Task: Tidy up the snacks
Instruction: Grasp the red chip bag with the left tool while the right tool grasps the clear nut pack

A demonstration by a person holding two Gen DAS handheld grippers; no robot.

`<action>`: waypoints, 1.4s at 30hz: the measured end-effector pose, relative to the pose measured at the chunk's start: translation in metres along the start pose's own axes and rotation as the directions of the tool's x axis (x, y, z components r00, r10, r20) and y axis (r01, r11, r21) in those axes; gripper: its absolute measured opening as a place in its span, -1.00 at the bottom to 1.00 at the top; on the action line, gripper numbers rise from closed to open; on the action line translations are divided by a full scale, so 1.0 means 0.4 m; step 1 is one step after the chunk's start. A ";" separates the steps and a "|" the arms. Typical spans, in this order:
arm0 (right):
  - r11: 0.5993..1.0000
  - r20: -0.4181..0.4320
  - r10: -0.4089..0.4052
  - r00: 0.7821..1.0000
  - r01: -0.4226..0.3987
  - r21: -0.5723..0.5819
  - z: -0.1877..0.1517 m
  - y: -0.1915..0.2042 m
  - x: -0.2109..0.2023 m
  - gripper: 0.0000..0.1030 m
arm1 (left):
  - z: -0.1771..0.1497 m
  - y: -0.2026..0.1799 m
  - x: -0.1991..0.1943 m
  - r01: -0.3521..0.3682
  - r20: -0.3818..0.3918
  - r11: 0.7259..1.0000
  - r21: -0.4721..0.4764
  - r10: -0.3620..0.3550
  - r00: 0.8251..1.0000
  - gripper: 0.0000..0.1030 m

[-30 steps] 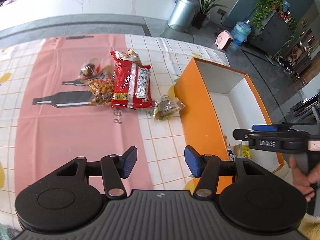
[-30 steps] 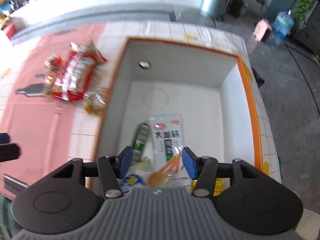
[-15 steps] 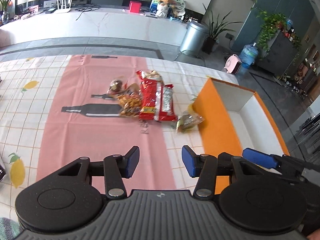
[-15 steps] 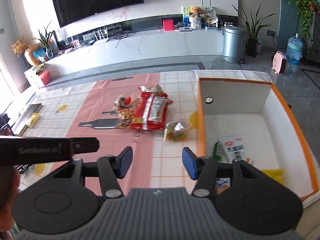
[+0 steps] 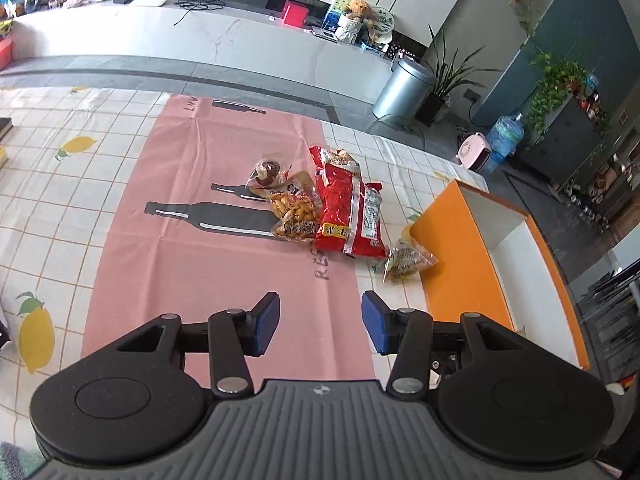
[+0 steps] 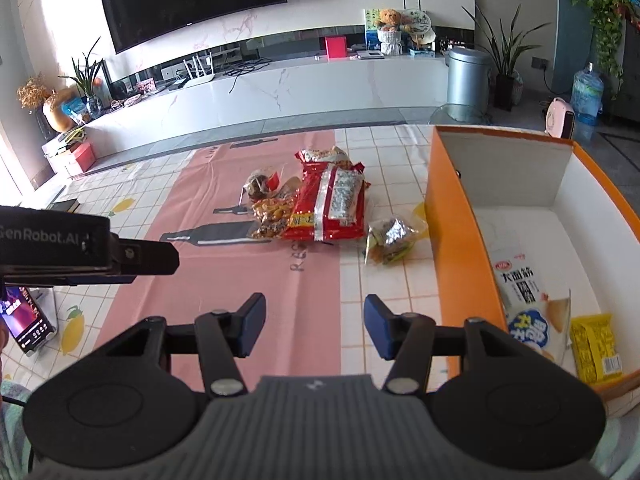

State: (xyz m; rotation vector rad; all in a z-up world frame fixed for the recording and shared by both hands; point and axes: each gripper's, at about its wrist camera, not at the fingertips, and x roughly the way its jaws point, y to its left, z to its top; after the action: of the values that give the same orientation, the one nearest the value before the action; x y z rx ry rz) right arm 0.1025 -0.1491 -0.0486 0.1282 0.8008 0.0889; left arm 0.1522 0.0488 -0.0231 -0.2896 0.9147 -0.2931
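A pile of snacks lies on the pink mat: a big red bag (image 5: 349, 210) (image 6: 330, 206), an orange-snack packet (image 5: 294, 214) (image 6: 272, 216), a small clear packet with a dark treat (image 5: 267, 171) (image 6: 260, 182). A small greenish packet (image 5: 406, 261) (image 6: 390, 236) lies beside the orange box (image 5: 456, 264) (image 6: 460, 248). Inside the box are a white packet (image 6: 520, 276), a blue-white packet (image 6: 530, 330) and a yellow packet (image 6: 596, 348). My left gripper (image 5: 319, 322) and right gripper (image 6: 314, 328) are both open and empty, held near the table's front, short of the pile.
The tablecloth (image 5: 80, 184) is white with lemon prints. A phone (image 6: 28, 316) lies at the left edge. The left gripper's body (image 6: 80, 246) crosses the right wrist view on the left. A steel bin (image 5: 404, 88) and plants stand beyond the table.
Both grippers have drawn back and tilted up. The right gripper has left the box, where it hovered over the white packet, and now faces the snack pile.
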 end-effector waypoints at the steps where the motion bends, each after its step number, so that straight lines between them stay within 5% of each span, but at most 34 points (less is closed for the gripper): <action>1: 1.000 0.001 -0.001 1.000 0.001 0.003 0.003 0.001 0.007 0.02 | 0.003 0.008 0.009 0.004 0.002 1.000 -0.006 -0.004 1.000 0.12; 8: 1.000 -0.020 -0.024 1.000 0.024 -0.017 0.018 -0.001 0.098 0.02 | 0.023 0.043 0.098 -0.020 -0.011 1.000 -0.008 0.020 1.000 0.22; 23: 0.927 0.049 -0.252 0.967 0.255 -0.276 0.090 -0.025 0.313 0.02 | 0.083 -0.003 0.317 0.021 -0.071 0.988 0.153 -0.010 0.997 0.28; 30: 0.894 0.060 -0.275 0.960 0.278 -0.352 0.090 -0.029 0.374 0.04 | 0.097 0.004 0.386 0.071 -0.092 0.990 0.125 -0.060 0.994 0.28; 38: 0.873 0.055 -0.284 0.957 0.282 -0.397 0.074 -0.021 0.409 0.16 | 0.103 -0.017 0.436 0.046 -0.090 0.985 0.168 -0.031 0.995 0.28; 41: 0.865 0.061 -0.300 0.952 0.298 -0.404 0.069 -0.018 0.412 0.11 | 0.103 -0.025 0.445 0.047 -0.095 0.983 0.176 -0.031 0.995 0.04; 42: 0.860 0.070 -0.309 0.948 0.310 -0.404 0.068 -0.016 0.410 0.00 | 0.101 -0.028 0.447 0.041 -0.096 0.983 0.180 -0.024 0.995 -0.17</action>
State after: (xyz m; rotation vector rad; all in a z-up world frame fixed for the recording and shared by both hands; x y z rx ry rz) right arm 0.2358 -0.1365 -0.1470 -0.4026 0.7753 -0.0500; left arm 0.2863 -0.0225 -0.1260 -0.1226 0.9687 -0.4206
